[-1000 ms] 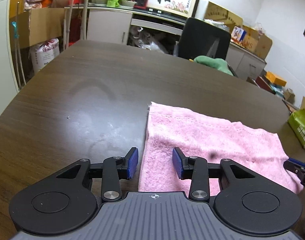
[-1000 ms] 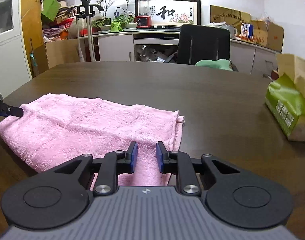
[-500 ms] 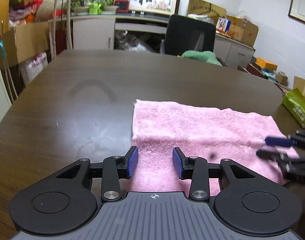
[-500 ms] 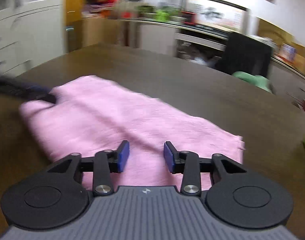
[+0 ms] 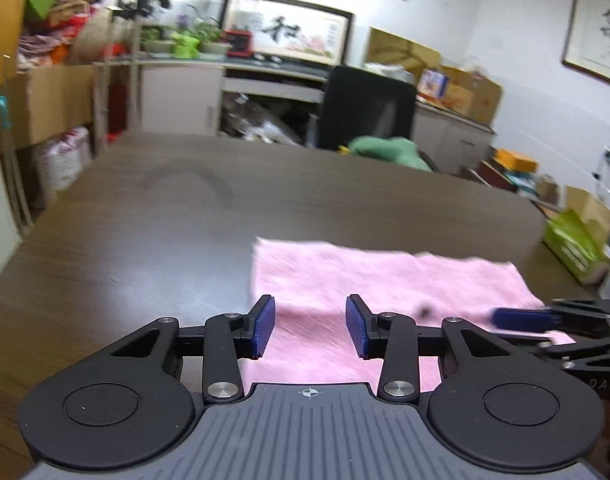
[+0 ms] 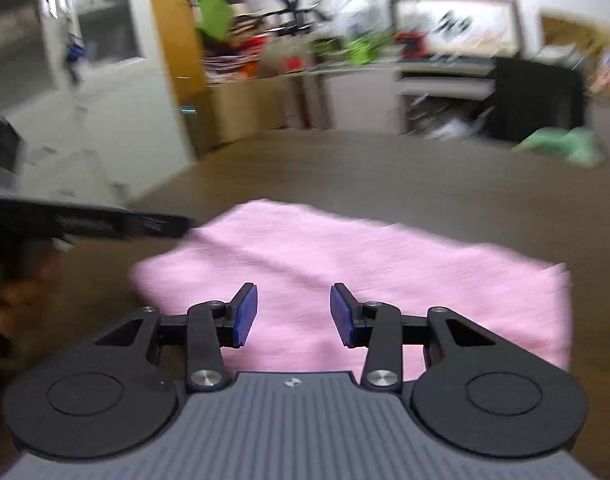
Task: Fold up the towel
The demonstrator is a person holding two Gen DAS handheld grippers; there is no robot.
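The left tongs (image 5: 309, 328) stand parted with nothing between the blue pads (image 5: 262, 326); they hang over the near left part of the pink towel (image 5: 377, 280), with the towel's left edge just beneath the left pad. Whether the pads touch the cloth cannot be told. The right tongs (image 6: 293, 316) are likewise released, and their jaws have just been opening, with no cloth between them, only towel (image 6: 385, 264) below and ahead. In the left view the right tongs (image 5: 545, 324) reach in sideways at the towel's near right corner, one blue pad above the cloth edge; the blur hides whether it touches. In the right view the left tongs (image 6: 117, 222) show as a dark bar coming in from the left, its tip at the towel's far left corner.

The towel lies flat on the dark brown surface (image 5: 165, 220), towards its near edge and its right side. It is a single folded layer, longer across than deep, with a small dark speck (image 5: 425, 311) near its near edge.

Beyond the towel the surface runs bare to its far edge. A green packet (image 5: 573, 246) sits at the right edge, well apart from the towel. Behind the far edge stands a black chair (image 5: 365, 114) with a green cloth (image 5: 389, 150) on it.
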